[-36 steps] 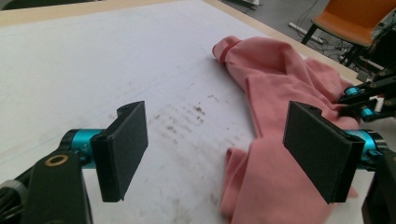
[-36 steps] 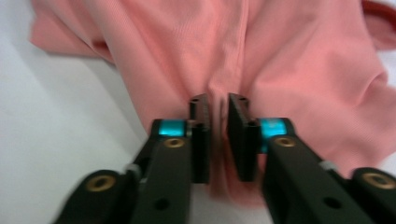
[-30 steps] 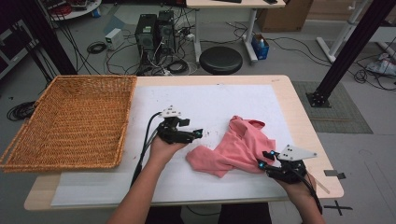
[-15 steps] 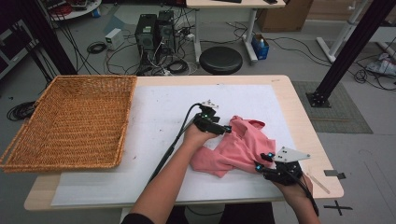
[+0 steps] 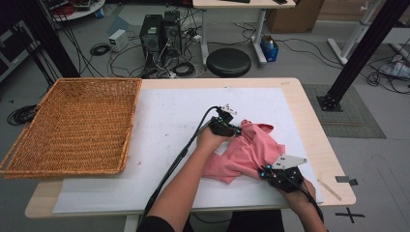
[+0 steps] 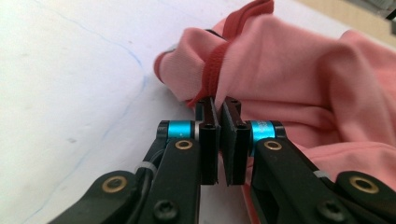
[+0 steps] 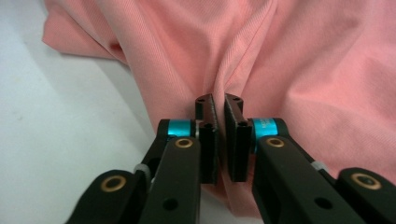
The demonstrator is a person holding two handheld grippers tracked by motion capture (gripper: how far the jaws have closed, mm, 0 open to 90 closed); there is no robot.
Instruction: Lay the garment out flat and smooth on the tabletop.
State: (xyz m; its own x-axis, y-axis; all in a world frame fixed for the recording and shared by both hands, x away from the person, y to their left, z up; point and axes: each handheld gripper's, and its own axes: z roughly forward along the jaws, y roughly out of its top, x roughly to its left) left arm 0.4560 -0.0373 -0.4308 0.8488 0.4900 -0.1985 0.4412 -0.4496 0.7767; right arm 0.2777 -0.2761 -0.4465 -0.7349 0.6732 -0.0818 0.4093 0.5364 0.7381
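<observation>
High view: a pink garment [image 5: 246, 152] lies crumpled on the white sheet [image 5: 159, 125], right of the wicker basket [image 5: 72, 125]. Left gripper view: the left gripper [image 6: 218, 105] has just clamped its red-trimmed edge. Right gripper view: the right gripper [image 7: 218, 103] has just pinched a fold.

Pink garment [image 5: 246, 152], dark-red trim; tan wicker basket [image 5: 67, 125]; white table cover [image 5: 169, 121].
</observation>
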